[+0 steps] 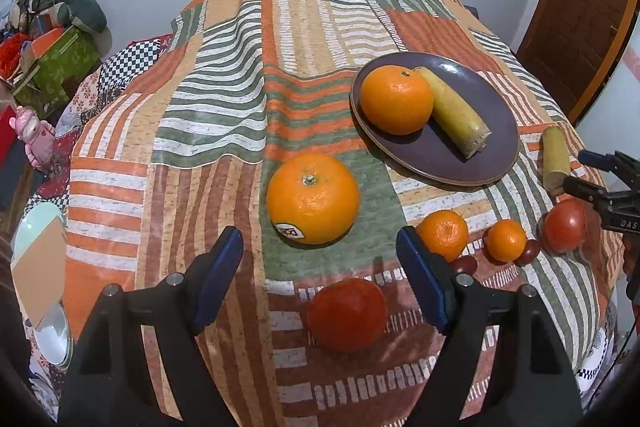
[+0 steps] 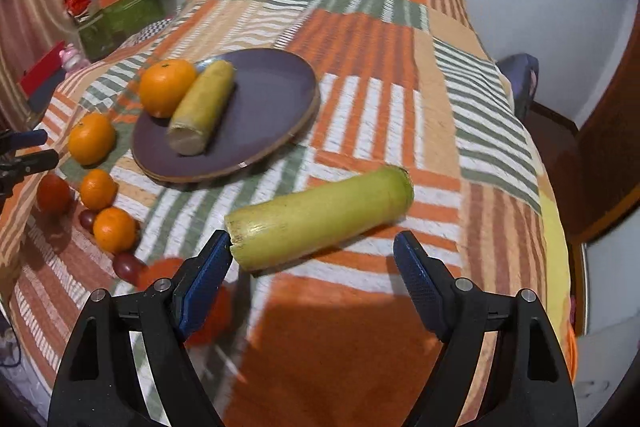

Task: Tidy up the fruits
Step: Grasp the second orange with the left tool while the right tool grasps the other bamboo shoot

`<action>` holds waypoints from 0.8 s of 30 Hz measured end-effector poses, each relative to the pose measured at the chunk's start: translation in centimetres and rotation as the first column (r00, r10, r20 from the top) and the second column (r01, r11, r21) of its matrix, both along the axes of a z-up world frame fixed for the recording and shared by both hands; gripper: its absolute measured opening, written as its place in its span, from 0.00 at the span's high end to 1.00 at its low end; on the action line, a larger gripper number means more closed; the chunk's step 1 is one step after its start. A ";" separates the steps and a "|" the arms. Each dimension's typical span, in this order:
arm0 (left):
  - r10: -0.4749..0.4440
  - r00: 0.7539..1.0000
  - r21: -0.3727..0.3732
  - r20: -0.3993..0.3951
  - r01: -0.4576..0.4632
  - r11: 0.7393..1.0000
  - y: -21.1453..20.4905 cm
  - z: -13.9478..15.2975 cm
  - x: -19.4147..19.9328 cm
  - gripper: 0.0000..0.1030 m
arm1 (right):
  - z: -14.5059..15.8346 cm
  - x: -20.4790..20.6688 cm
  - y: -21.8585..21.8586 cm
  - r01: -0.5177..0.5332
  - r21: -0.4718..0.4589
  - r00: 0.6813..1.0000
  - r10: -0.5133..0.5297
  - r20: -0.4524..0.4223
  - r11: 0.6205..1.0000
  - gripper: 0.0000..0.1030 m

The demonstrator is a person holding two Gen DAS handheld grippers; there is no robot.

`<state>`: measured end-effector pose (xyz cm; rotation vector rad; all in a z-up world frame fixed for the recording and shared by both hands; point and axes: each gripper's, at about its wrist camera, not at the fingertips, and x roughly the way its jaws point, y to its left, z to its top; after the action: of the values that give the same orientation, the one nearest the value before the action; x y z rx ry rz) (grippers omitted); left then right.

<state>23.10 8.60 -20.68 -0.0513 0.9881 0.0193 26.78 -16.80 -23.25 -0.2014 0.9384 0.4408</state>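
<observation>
Lying between open right hand-held gripper (image 2: pixel 312 259) fingers, sugarcane piece (image 2: pixel 320 217)

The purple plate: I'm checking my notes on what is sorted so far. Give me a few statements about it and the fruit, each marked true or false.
1. The purple plate holds one orange and one yellow-green stalk piece. True.
2. The stickered orange sits on the plate. False: it lies on the tablecloth.
3. The right gripper grips the loose stalk piece. False: its jaws are open beside it.
4. The left gripper holds nothing. True.
5. Two small oranges lie on the cloth near the plate. True.
</observation>
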 end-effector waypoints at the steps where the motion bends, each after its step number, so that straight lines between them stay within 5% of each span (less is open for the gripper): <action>1: 0.000 1.000 0.001 -0.001 0.000 1.000 0.0 -0.1 0.1 0.23 | 0.0 -0.2 -0.2 0.000 0.009 1.000 0.000 -0.006 1.000 0.23; 10: 0.026 1.000 -0.003 -0.003 -0.026 1.000 1.1 -0.8 1.4 0.23 | 2.0 1.0 -1.0 0.071 0.092 0.996 -0.075 0.038 0.993 0.21; 16: 0.040 0.999 -0.013 -0.032 -0.041 0.999 1.8 -2.4 3.2 0.23 | -0.5 3.6 -1.4 0.182 0.138 0.983 -0.176 -0.051 0.974 0.21; 24: 0.009 0.999 -0.029 -0.046 -0.011 1.000 1.2 -3.9 4.8 0.23 | -2.3 4.2 -0.5 0.195 0.119 0.979 -0.185 -0.086 0.974 0.17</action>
<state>27.88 9.82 -24.55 -0.0832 1.0336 0.0151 31.01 -17.35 -25.57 0.0209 0.9896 0.3310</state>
